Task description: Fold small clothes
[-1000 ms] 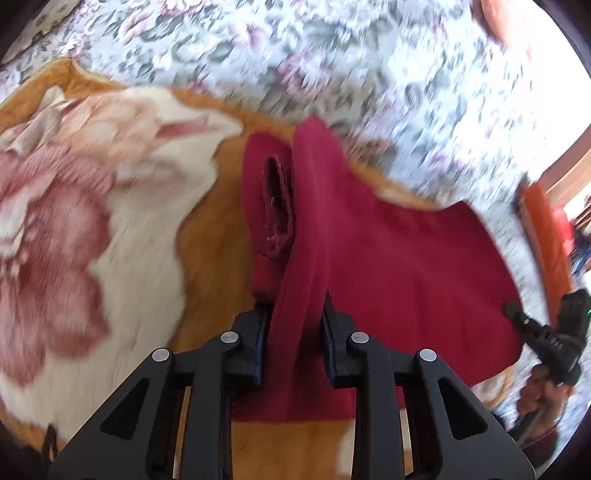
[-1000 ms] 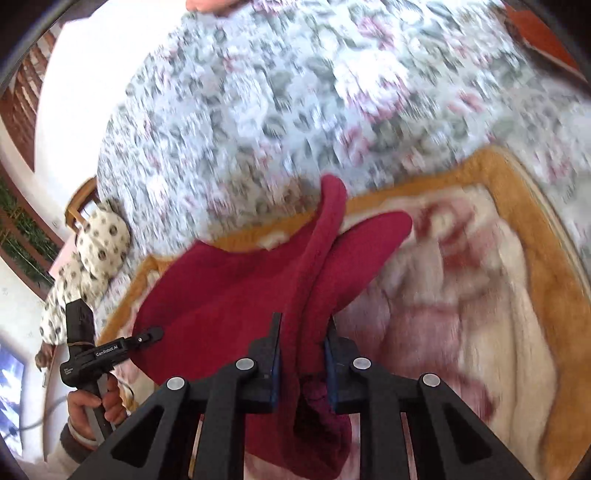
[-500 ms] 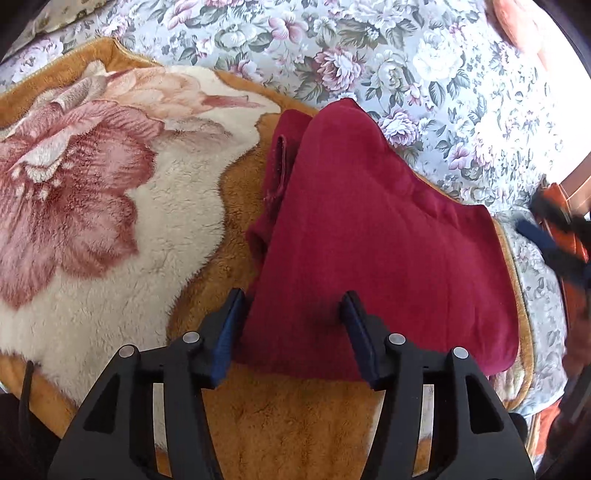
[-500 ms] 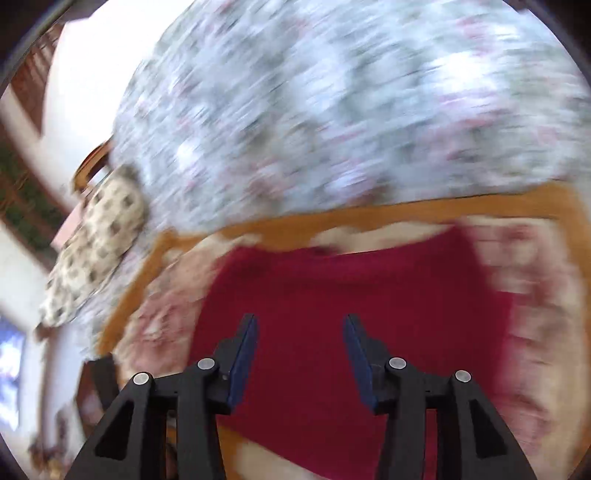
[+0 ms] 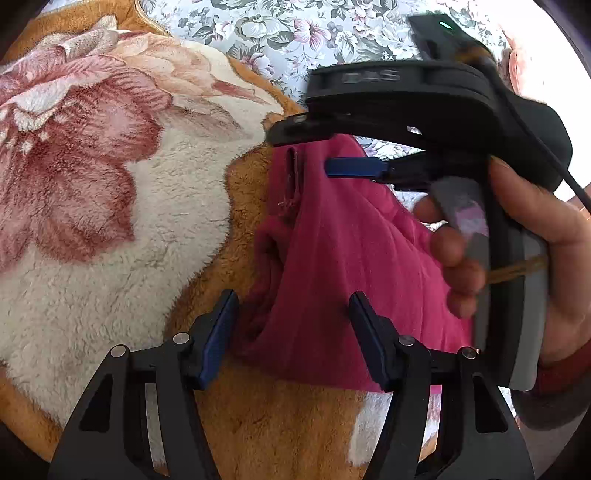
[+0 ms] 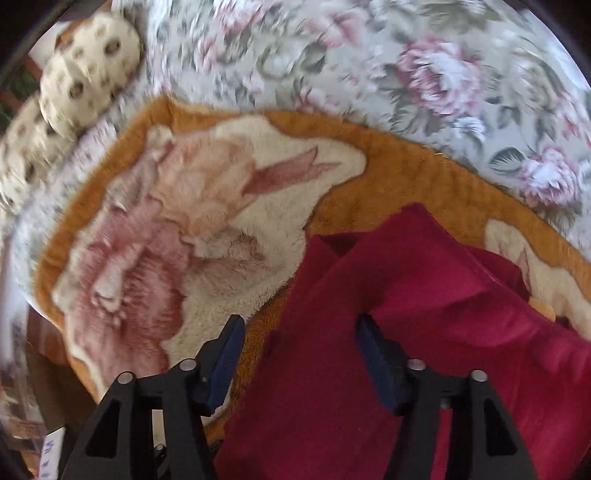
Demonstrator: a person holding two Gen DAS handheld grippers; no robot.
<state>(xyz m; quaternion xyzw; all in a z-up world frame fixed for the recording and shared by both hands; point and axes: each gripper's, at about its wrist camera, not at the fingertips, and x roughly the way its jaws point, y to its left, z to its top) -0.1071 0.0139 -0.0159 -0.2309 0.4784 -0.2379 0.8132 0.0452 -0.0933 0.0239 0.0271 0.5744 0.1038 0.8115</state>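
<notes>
1. The bed, under a floral bedspread [image 5: 332,33], carries a plush orange-bordered blanket [image 5: 110,229] with a big rose print. That blanket is the folding surface and leaves plenty of bare pile to the left of the garment in both views.
2. The red garment [image 5: 332,266] lies on the blanket near its orange border, doubled over into a rough panel. A hemmed strip with a loose thread runs along its far left side, and the layers bunch at the left fold.
3. The left tongs [image 5: 291,332] are spread wide and hold nothing. They hover low at the garment's near edge, which falls between the fingers.
4. The right tongs [image 6: 299,354] are likewise released and grasp nothing. Seen from the left wrist camera, they reach across the far corner of the cloth, one blue pad over the fabric.
5. I judge one fold is laid and the step in hand is regripping for the next. That calls for each pair to close on an edge through all layers.
6. The two tools sit close together, so crossing paths risks a knock. The open room lies leftward.
</notes>
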